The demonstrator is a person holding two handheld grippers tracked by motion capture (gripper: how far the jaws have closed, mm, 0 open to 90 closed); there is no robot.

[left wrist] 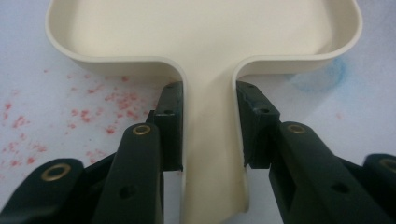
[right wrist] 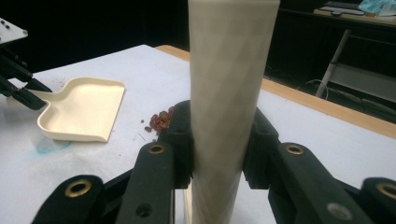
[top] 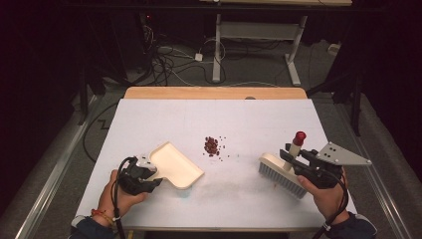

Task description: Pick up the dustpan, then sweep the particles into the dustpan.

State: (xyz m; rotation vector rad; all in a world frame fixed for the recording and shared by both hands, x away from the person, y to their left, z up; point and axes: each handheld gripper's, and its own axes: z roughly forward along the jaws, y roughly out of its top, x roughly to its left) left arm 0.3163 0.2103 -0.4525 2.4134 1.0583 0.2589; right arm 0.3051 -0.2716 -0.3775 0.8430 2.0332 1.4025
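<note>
A cream dustpan [top: 175, 165] lies flat on the white table [top: 164, 117], left of centre. My left gripper [top: 149, 175] is shut on its handle [left wrist: 212, 154], one jaw on each side. A small pile of dark red bits [top: 212, 145] sits at the table's middle, just right of the pan's mouth; the same red bits [right wrist: 160, 120] lie beyond my right jaws. At the right, my right gripper [top: 293, 158] is shut on the cream handle [right wrist: 224, 107] of a brush [top: 281, 174] with a red cap [top: 299, 137]. Its bristles rest on the table.
Faint red specks [left wrist: 93, 114] and a blue smear [left wrist: 322, 79] mark the table beside the dustpan. The table's wooden far edge [top: 214, 92] shows at the back, with cables and a desk frame [top: 259, 47] on the floor beyond.
</note>
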